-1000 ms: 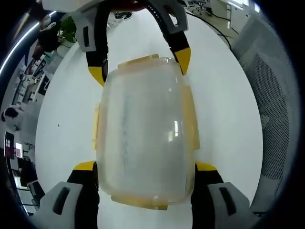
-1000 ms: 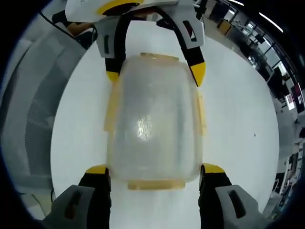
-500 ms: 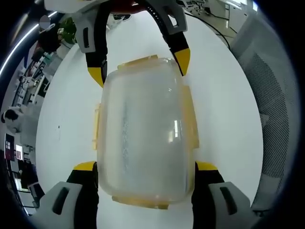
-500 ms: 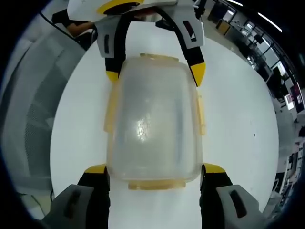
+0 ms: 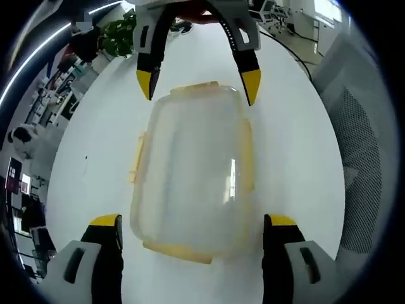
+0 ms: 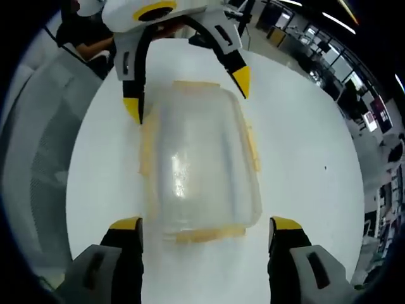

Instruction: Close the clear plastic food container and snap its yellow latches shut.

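Clear plastic container [image 5: 190, 171] lies lidded on the white desk [image 5: 297, 152], long axis spanning between both released claws, left [image 5: 193, 221] and right [image 6: 205, 221].

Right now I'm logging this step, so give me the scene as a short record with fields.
object: clear container with lid on, yellow latches along its edges
surface: white round table
left gripper: open, jaws either side of the container's near end, apart from it
right gripper: open, jaws astride the opposite end, apart from it
latches: whether they are snapped shut cannot be told
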Demonstrator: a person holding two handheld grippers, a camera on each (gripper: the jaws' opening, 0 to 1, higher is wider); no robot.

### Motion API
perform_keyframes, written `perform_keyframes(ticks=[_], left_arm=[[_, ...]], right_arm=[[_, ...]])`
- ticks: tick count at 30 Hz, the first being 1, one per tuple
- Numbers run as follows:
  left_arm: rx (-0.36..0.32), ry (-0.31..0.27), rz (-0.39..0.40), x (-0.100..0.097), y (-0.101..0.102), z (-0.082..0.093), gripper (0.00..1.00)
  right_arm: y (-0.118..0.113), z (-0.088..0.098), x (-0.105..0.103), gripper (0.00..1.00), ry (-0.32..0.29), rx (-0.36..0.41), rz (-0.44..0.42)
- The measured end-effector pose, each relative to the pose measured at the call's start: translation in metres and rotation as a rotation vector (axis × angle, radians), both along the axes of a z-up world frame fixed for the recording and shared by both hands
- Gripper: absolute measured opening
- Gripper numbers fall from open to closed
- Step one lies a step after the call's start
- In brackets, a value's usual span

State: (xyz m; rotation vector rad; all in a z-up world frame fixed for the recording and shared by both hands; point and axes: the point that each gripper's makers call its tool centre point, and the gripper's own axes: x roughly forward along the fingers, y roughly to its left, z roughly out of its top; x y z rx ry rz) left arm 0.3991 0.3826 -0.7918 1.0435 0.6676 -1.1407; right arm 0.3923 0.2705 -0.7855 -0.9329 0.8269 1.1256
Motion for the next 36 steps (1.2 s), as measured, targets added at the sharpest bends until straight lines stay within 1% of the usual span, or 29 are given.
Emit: perform_keyframes(ticks=[2, 5, 8, 11, 14, 15, 20, 22, 25, 29, 31, 36], left_arm=[[-0.015, -0.005, 0.01, -0.001, 0.0, 0.003, 0.93], [-0.024, -0.005, 0.024, -0.004, 0.002, 0.003, 0.93], [-0.029, -0.002, 0.031, -0.009, 0.005, 0.003, 0.93], [-0.057, -0.002, 0.058, -0.012, 0.007, 0.005, 0.93], [-0.097, 0.01, 0.099, -0.016, 0.009, 0.007, 0.93], [-0.114, 0.01, 0.112, -0.017, 0.01, 0.008, 0.93], [-0.149, 0.01, 0.147, -0.024, 0.015, 0.009, 0.93], [-0.15, 0.007, 0.148, -0.027, 0.017, 0.008, 0.93], [-0.151, -0.006, 0.162, -0.033, 0.026, 0.009, 0.93], [-0.196, -0.019, 0.204, -0.035, 0.033, 0.016, 0.92], [-0.227, -0.009, 0.232, -0.036, 0.034, 0.018, 0.91], [-0.259, -0.011, 0.255, -0.041, 0.038, 0.022, 0.91]], right_arm=[[-0.001, 0.001, -0.002, 0.81, -0.004, 0.015, -0.019], [0.002, 0.004, -0.005, 0.81, 0.006, 0.072, -0.071], [0.001, 0.006, -0.011, 0.81, 0.014, 0.104, -0.098], [-0.003, 0.008, -0.015, 0.81, 0.006, 0.118, -0.121], [-0.005, 0.011, -0.019, 0.81, 0.003, 0.162, -0.167], [-0.006, 0.012, -0.02, 0.81, -0.001, 0.168, -0.175], [-0.01, 0.015, -0.025, 0.81, -0.013, 0.197, -0.214], [-0.011, 0.016, -0.028, 0.81, -0.016, 0.208, -0.227], [-0.011, 0.018, -0.033, 0.81, -0.022, 0.226, -0.242], [-0.014, 0.019, -0.039, 0.81, -0.027, 0.247, -0.266], [-0.016, 0.017, -0.043, 0.81, -0.027, 0.25, -0.275], [-0.02, 0.013, -0.054, 0.81, -0.019, 0.28, -0.31]])
